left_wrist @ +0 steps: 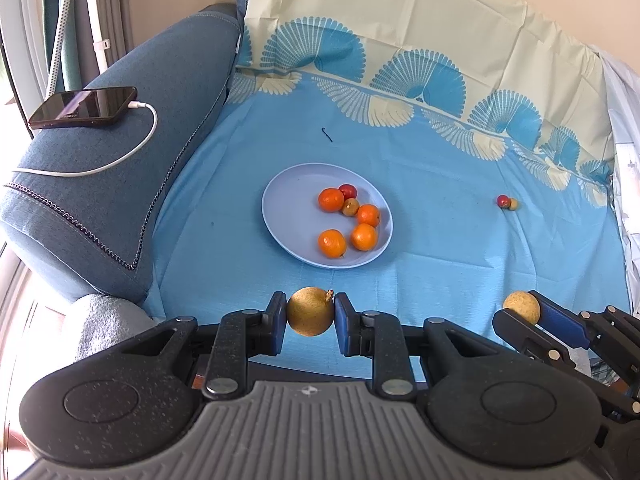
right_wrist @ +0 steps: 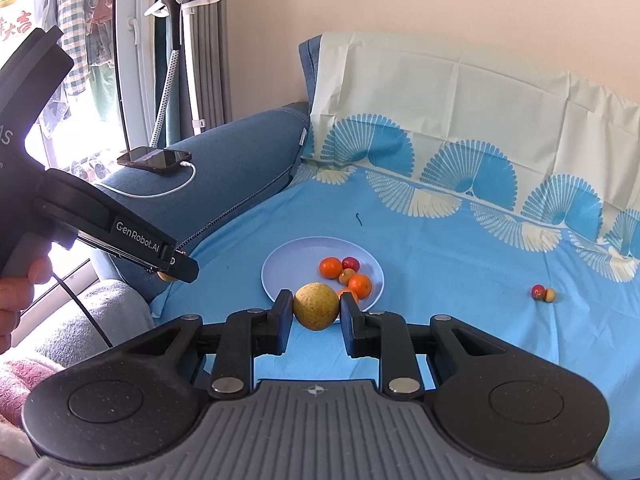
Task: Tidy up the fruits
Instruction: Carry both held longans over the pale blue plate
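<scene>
My left gripper [left_wrist: 310, 312] is shut on a round yellow-brown fruit [left_wrist: 309, 316], held above the blue cloth in front of the pale blue plate [left_wrist: 288, 208]. My right gripper [right_wrist: 316, 307] is shut on a second yellow-brown fruit [right_wrist: 315, 305], near the plate's [right_wrist: 288, 264] front rim; in the left wrist view that fruit [left_wrist: 519, 306] and gripper show at lower right. The plate holds several oranges [left_wrist: 331, 199], a small red fruit [left_wrist: 347, 190] and a small tan one [left_wrist: 350, 207]. Another red fruit [left_wrist: 502, 201] and tan fruit [left_wrist: 513, 204] lie together on the cloth at the right.
The blue patterned cloth [left_wrist: 440, 240] covers a sofa seat and backrest. A blue armrest [left_wrist: 120, 184] at the left carries a phone [left_wrist: 84, 106] on a white cable. A person's hand [right_wrist: 20, 292] grips the left tool. A small dark scrap [left_wrist: 327, 134] lies behind the plate.
</scene>
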### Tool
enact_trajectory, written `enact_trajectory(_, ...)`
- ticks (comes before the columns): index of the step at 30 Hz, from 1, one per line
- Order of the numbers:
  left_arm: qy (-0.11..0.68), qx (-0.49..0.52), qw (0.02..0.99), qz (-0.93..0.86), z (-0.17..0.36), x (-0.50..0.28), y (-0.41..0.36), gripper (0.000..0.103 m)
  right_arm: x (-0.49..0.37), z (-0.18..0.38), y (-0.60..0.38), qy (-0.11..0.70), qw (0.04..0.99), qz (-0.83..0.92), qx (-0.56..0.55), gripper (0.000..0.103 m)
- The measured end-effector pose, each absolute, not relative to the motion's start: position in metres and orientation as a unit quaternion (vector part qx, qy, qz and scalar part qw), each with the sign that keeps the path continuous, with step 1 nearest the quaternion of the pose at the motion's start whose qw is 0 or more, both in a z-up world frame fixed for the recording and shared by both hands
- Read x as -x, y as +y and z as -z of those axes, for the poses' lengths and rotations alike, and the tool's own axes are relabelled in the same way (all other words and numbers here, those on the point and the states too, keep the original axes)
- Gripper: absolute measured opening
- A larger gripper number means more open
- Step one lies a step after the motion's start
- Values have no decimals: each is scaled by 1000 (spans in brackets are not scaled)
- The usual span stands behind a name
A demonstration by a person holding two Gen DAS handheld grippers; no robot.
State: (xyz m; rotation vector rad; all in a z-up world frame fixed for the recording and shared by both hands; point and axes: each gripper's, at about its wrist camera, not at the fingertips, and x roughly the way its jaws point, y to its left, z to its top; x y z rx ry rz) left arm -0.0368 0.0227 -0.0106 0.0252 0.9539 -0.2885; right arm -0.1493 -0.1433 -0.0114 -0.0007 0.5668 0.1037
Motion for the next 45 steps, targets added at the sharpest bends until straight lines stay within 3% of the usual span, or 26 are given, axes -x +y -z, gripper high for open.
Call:
enact_trajectory(19,481,-22,867,124,32,-15,10,28,104,31,-153,321,946,-46,-16,26)
enact_trajectory(45,534,-47,838,101,116,-162,-40,28,-61,103,-168,395,916,-50,-50,26)
